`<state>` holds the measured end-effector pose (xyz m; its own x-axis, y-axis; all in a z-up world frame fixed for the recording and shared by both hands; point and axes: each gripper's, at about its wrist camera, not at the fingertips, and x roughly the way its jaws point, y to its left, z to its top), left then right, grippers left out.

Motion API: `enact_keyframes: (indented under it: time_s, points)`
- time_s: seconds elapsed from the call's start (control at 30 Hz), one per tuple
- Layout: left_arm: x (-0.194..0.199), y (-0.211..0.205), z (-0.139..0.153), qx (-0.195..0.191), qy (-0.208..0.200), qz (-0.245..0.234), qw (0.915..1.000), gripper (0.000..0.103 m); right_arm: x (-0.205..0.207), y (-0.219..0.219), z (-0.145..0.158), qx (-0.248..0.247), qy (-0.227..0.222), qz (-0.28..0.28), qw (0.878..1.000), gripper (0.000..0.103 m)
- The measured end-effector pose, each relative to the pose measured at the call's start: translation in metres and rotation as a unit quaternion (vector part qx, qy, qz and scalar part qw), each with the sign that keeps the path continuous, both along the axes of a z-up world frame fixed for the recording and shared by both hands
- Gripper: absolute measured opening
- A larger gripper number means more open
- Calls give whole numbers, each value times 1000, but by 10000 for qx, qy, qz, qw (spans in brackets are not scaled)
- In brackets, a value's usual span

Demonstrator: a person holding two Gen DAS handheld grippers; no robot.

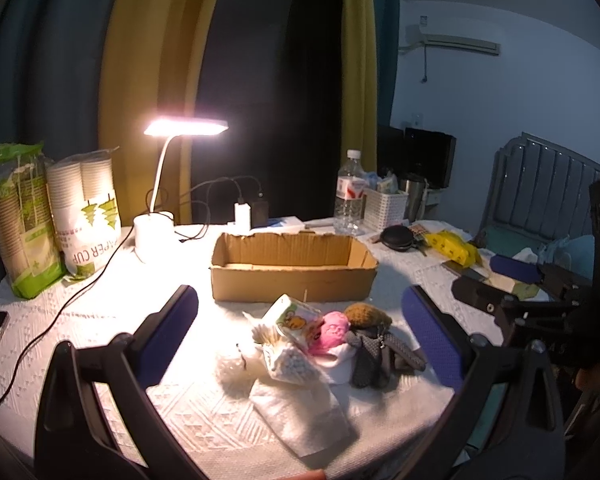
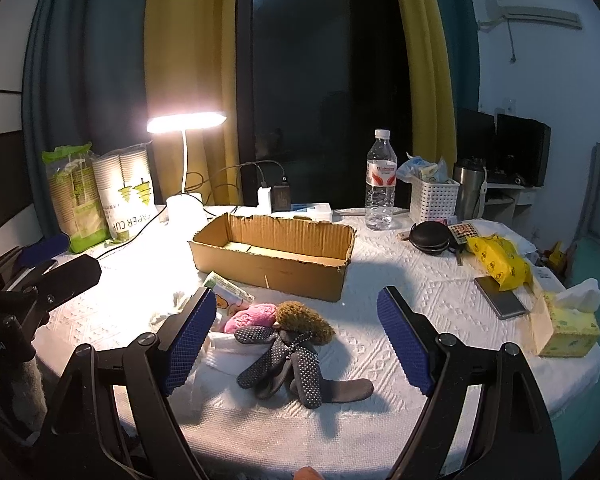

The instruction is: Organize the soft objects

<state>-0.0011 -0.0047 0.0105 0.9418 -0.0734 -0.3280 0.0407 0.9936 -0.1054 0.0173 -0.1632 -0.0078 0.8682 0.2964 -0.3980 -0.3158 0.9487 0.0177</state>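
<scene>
Room: dark window flanked by yellow and teal curtains behind a counter under white patterned cloth.
Lamp: one lit desk lamp at far left edge.
Box: one open cardboard box mid-counter, nothing seen inside.
Soft pile: just in front of box toward near edge; one pink plush, one brown fuzzy toy, dotted grey gloves, one printed tissue pack, touching one another.
Paper cups: two bagged stacks at far left corner.
Bottle: one water bottle at far edge.
Left hand-held gripper: spread wide, holding nothing, framing pile.
Right hand-held gripper: spread wide, holding nothing, over gloves.
Left view only: white fluffy ball and mesh pouch of white beads.
Right view only: yellow tissue box at right edge.
</scene>
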Motion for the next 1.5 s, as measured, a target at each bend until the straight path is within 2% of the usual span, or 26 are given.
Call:
enact_keyframes:
  time_s: [0.13, 0.23, 0.4, 0.6, 0.83, 1.23, 1.5]
  points:
    - [0, -1, 0, -21, 16, -17, 10000, 102, 1, -1, 0, -207, 368, -19, 9991, 85]
    - [0, 0, -1, -36, 30, -18, 10000, 102, 0, 0, 1, -121, 205, -15, 9997, 85]
    - [-1, 0, -2, -48, -6, -14, 10000, 102, 1, -1, -1, -220, 275, -39, 9994, 85]
    - [-2, 0, -5, -52, 28, -33, 10000, 102, 1, 1, -2, -197, 109, -28, 9997, 85]
    - [6, 2, -16, -70, 201, -31, 9998, 102, 6, 5, -9, -49, -60, -22, 10000, 85]
    - [39, 1, -74, -199, 1123, -160, 9934, 102, 37, 9, -44, -61, 403, -66, 9991, 85]
    - [61, -6, -111, -34, 1711, -257, 9849, 102, 61, 8, -79, -184, 898, -16, 9958, 85]
